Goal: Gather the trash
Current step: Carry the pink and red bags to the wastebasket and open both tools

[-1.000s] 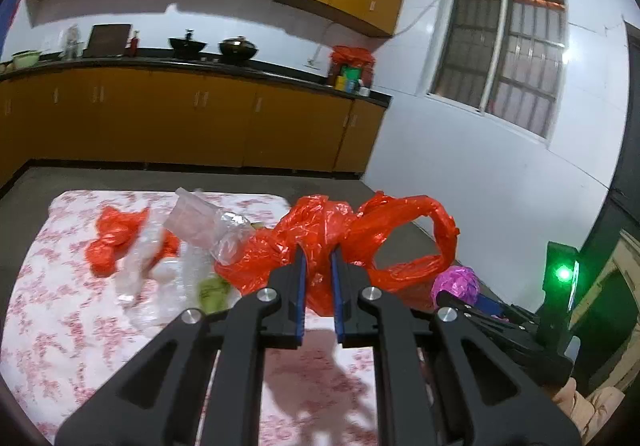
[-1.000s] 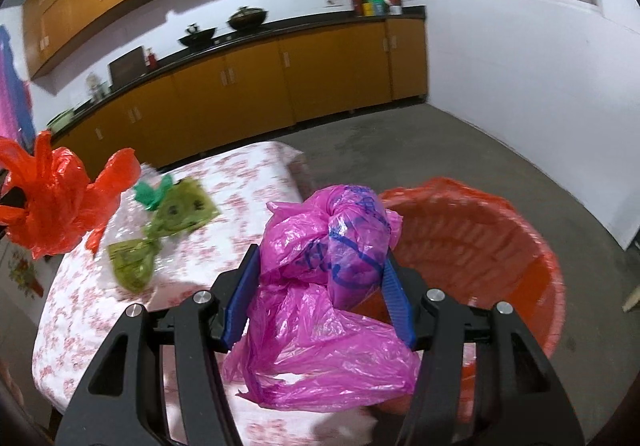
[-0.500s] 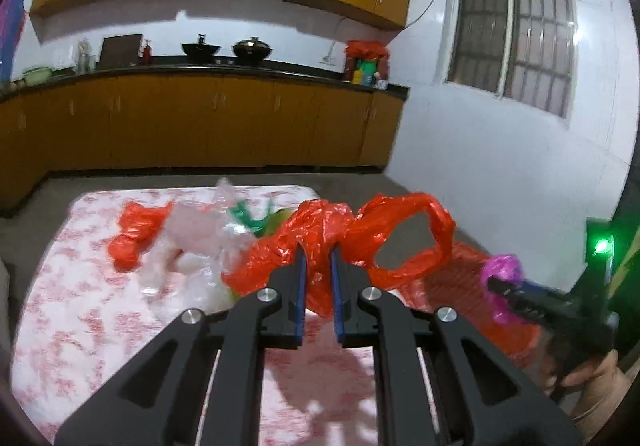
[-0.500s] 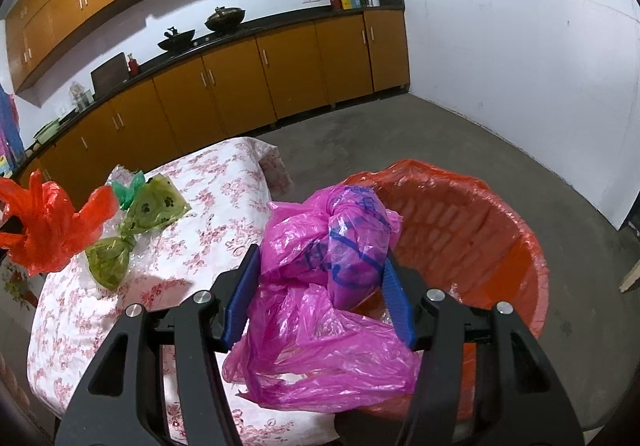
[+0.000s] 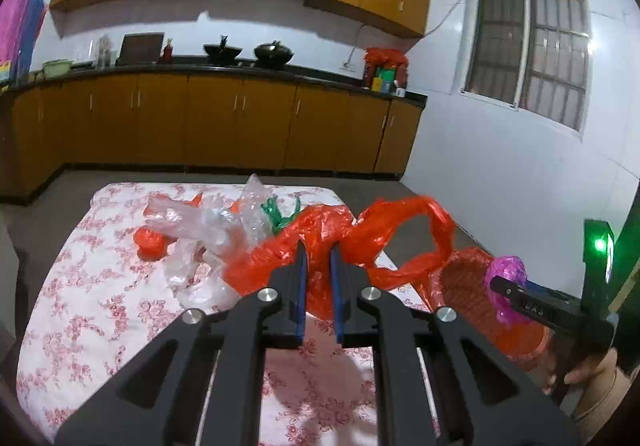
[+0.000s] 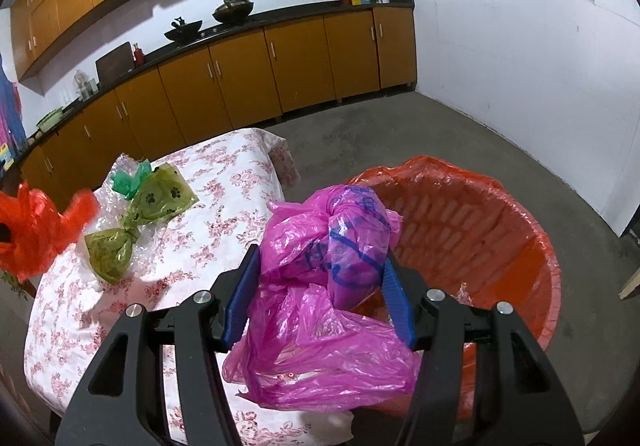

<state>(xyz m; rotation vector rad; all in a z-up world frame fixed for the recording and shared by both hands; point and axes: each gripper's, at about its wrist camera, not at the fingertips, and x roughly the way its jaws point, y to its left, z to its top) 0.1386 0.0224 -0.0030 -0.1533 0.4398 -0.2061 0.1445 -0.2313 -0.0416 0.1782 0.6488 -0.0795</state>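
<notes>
My left gripper [image 5: 319, 246] is shut on a crumpled red plastic bag [image 5: 360, 234] and holds it above the table's right side; the bag also shows in the right wrist view [image 6: 36, 230]. My right gripper [image 6: 320, 246] is shut on a knotted pink plastic bag [image 6: 332, 286] with blue print, held beside the rim of a red-lined basket bin [image 6: 500, 214]. The pink bag [image 5: 506, 272] and the bin [image 5: 468, 286] also show in the left wrist view.
A floral-cloth table [image 6: 224, 182] carries clear plastic wrap [image 5: 208, 222], a small red bag [image 5: 150, 244] and green paw-print bags [image 6: 160, 202]. Orange kitchen cabinets [image 5: 240, 126] line the far wall. The bin stands on a grey floor [image 6: 400, 126] right of the table.
Both grippers have lifted and pulled back slightly with their bags. The right gripper with the pink bag now sits nearer the bin's rim. Both grips are unchanged.
</notes>
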